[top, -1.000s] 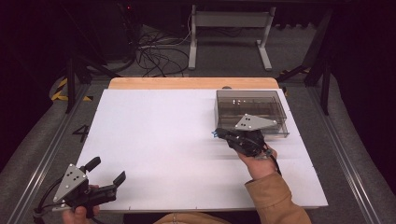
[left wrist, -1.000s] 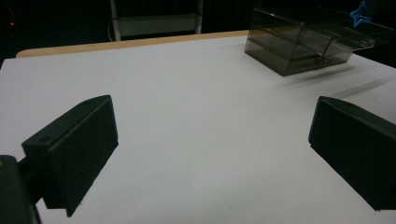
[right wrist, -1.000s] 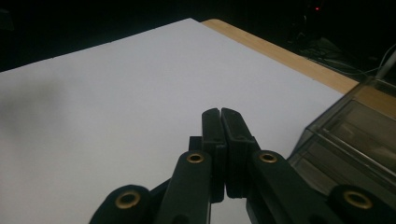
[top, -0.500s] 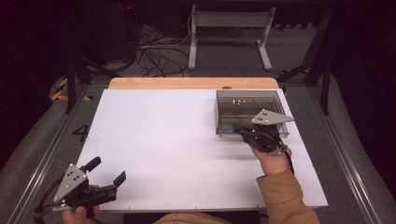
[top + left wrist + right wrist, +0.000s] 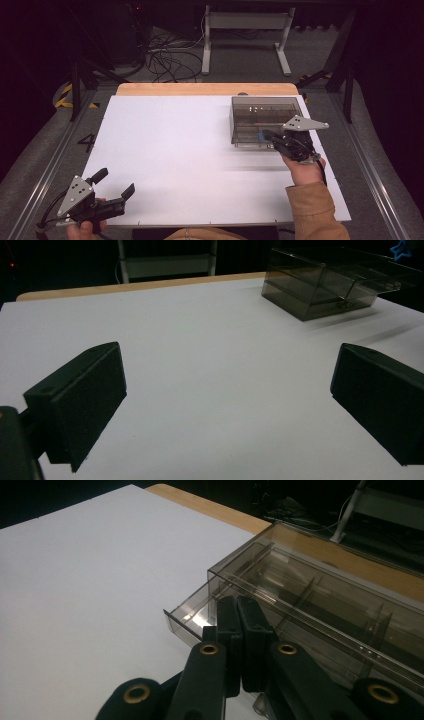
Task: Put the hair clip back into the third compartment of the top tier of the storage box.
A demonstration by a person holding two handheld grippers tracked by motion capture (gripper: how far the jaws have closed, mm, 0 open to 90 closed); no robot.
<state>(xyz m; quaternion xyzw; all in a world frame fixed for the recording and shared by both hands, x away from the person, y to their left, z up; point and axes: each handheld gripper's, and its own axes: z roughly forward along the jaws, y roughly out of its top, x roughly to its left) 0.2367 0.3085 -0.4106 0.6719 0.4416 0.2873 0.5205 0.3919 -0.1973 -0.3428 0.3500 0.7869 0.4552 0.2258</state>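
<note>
Smoked clear box [image 5: 265, 120] sits at the right of centre in the high view, on the white desk [image 5: 190, 155] near its far right corner; it has a drawer [image 5: 200, 617], slid partly out toward me, dividers visible inside the box. In my left tongs view the same box is at the upper right, drawer front sticking out.

My right tongs [image 5: 266, 136] sit at the drawer's front, lower right of the box in the high view. The jaws are pressed fully together, pads flat against each other. In the right tongs view the tips sit right against the drawer's front wall; I can't tell whether they pinch its lip or a small handle, or just touch it. A small blue bit shows near the tips in the high view, too small to name.

My left tongs [image 5: 114, 184] are at the lower left of the high view, well apart from the box, jaws spread wide, nothing between them, just bare desk.

Step in hand, my read: working the drawer, probably drawing it out. Next move needs a straight level pull along the drawer's track, without tilting. The box looks light and may slide, so my left tongs may have to brace it.
</note>
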